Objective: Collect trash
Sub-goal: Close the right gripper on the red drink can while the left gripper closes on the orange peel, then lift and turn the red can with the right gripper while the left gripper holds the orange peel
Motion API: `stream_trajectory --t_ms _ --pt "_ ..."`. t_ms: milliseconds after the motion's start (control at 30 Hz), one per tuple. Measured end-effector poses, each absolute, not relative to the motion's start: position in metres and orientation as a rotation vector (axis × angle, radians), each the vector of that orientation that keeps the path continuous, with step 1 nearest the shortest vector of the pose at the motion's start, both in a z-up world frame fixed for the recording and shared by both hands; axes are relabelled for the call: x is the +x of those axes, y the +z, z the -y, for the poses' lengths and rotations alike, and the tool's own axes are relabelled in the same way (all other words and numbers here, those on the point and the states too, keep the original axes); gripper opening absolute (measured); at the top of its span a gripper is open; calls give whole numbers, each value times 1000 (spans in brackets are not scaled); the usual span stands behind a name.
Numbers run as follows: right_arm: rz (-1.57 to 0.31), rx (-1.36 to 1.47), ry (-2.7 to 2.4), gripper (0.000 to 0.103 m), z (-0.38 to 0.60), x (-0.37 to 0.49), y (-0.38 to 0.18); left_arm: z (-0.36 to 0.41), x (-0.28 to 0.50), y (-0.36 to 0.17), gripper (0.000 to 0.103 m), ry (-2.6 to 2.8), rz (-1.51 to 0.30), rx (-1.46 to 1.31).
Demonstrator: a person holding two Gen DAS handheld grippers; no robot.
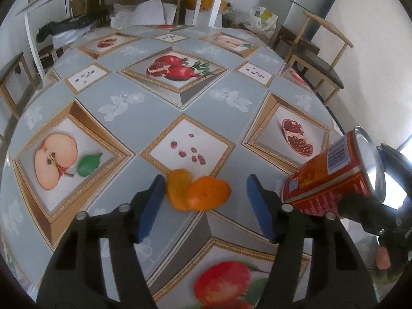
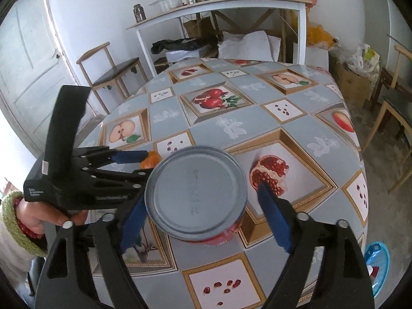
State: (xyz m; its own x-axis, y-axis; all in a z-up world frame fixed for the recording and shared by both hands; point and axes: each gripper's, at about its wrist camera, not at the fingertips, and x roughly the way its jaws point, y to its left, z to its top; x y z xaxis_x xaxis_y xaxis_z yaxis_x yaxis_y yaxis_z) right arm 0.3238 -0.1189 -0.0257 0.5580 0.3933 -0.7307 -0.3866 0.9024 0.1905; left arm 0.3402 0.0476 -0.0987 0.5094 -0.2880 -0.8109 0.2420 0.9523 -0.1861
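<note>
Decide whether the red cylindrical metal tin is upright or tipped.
Tipped. The red cylindrical metal tin lies tilted between the right gripper fingers, its silver end facing the right wrist camera instead of pointing up.

A glossy, smooth oilcloth tablecloth (image 1: 144, 128) printed with fruit covers the table. The can (image 2: 197, 193) has a dull grey metal end and a shiny red printed wrapper. Orange peel (image 1: 198, 193) looks waxy and dimpled. The gripper fingers (image 1: 152, 206) are matt black plastic with blue pads.

Left tongs (image 1: 204, 193) and right tongs (image 2: 198, 206) both gape, angled downward.
</note>
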Motion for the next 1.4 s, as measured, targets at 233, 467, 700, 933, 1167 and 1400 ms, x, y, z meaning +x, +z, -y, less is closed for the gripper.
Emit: stream_trajectory --t_ms 233,467,700,933,1167,1400 --pt "-848 -30 457 66 111 317 -25 -47 341 -99 35 -269 -972 -59" --pt "-868 -26 454 66 117 289 -23 -49 318 -98 23 -259 -984 -109" --pt "-895 15 454 66 126 244 -22 -48 258 -97 19 -294 -1000 -140" --pt "-972 170 512 66 140 205 -22 -58 183 -99 19 -312 -994 -240" --pt "-1142 595 622 66 178 208 -49 -63 150 -102 19 -312 -980 -306" --pt "-1123 599 509 69 204 212 -50 -61 148 -100 19 -316 -972 -290"
